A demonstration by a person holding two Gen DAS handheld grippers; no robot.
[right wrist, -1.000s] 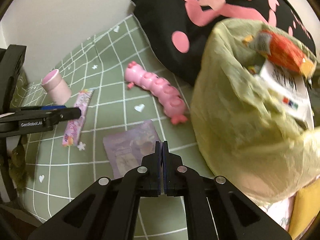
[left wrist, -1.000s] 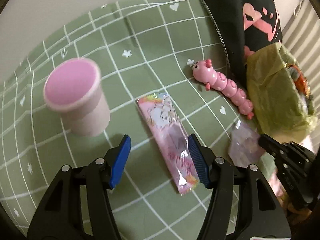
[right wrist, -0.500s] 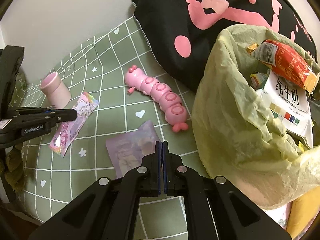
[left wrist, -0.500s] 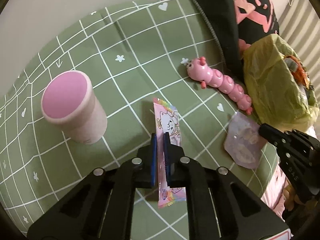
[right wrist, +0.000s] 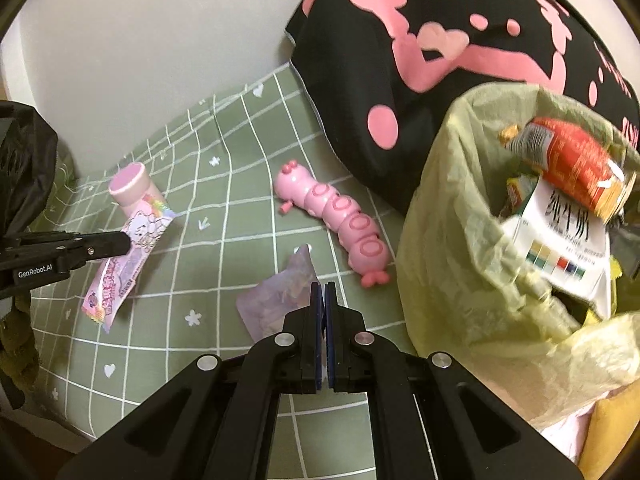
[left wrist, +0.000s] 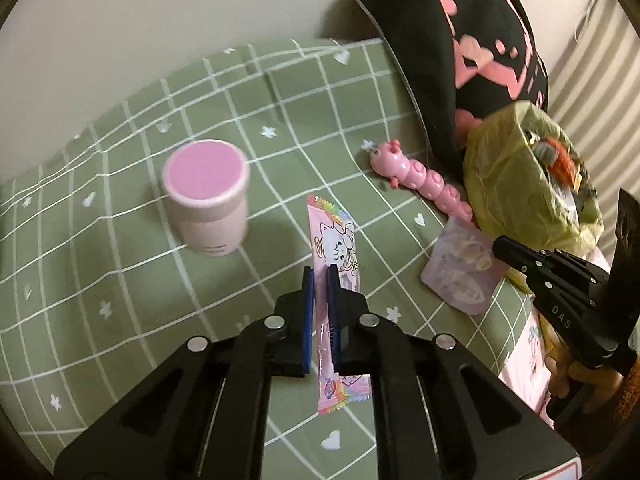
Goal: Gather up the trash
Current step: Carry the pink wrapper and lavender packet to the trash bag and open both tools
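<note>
Lifted off the bedspread, left claw (left wrist: 319,276) pinches pink wrapper (left wrist: 335,240).

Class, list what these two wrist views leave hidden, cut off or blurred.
- Pink wrapper: its middle is hidden between the left hand-held gripper fingers, left wrist view.
- Trash bag: contents lower down hidden by its wall.
- Purple packet: near edge behind the right hand-held gripper.
- Pink cup: blurred label.

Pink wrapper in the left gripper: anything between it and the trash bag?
The pink wrapper faces little: the purple packet lies flat, the caterpillar toy sits low, and the shut right gripper hangs before the trash bag.
</note>
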